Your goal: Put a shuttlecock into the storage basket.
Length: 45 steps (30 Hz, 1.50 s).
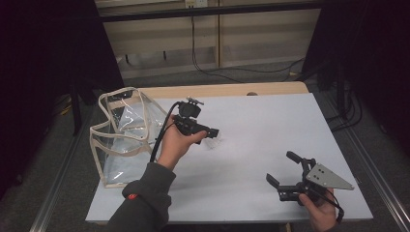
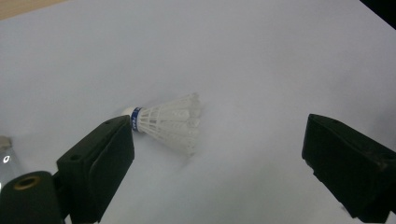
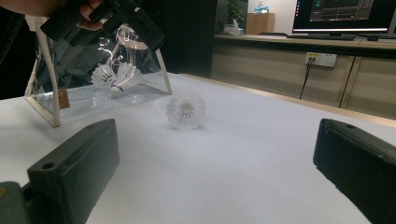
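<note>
The left gripper (image 1: 211, 133) hangs above the middle-left of the worktop (image 1: 270, 125), held in the person's left hand (image 1: 175, 143), and its jaws stand wide apart with nothing between them. In the left gripper view the two black jaws frame a white shuttlecock (image 2: 168, 123) that lies on its side on the pale sheet, its cork end with a blue band close by the left jaw and its feather skirt pointing away. Whether that jaw touches the cork cannot be told. From the high view the shuttlecock (image 1: 214, 142) lies just beside the tip of the left gripper.

To the left of that hand stands a clear plastic bag (image 1: 123, 137) with cream trim, near the worktop's left edge. The right gripper view shows two more shuttlecocks (image 3: 114, 77) inside this bag (image 3: 70, 100), and the loose shuttlecock (image 3: 186, 111) lying on the worktop just in front of it, its open skirt facing the camera.

The right gripper (image 1: 286, 170) sits low at the near right corner of the worktop, well apart from the shuttlecock, in the person's right hand (image 1: 320, 211). Its jaws are also spread wide and hold nothing.
</note>
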Motion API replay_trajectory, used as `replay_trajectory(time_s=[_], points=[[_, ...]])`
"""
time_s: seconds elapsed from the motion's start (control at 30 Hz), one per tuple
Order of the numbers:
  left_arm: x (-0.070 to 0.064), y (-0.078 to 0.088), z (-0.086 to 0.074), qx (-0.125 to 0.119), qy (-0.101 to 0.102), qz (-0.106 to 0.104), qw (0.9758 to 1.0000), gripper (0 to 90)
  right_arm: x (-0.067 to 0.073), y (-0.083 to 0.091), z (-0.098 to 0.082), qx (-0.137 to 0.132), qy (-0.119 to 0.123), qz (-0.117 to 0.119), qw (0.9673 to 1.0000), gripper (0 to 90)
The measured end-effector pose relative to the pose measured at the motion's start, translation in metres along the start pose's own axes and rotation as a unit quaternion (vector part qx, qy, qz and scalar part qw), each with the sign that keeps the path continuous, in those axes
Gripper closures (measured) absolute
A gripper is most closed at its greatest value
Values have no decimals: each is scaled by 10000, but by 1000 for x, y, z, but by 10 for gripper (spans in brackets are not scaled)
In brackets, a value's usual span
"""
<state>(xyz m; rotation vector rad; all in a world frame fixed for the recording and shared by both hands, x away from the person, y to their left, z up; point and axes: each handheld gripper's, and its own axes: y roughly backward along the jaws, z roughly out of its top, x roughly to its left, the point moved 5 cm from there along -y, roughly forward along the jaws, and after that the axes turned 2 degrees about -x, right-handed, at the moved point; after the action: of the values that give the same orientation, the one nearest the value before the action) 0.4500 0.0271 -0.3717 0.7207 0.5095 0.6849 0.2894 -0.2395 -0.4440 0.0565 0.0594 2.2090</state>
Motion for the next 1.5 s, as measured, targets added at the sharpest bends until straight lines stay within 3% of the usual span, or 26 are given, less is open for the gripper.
replay_trajectory(time_s=[1.5], points=[[8,-46,-20,-68,312,409,9987,103,0,0,1,-18,3,15,10000,4]])
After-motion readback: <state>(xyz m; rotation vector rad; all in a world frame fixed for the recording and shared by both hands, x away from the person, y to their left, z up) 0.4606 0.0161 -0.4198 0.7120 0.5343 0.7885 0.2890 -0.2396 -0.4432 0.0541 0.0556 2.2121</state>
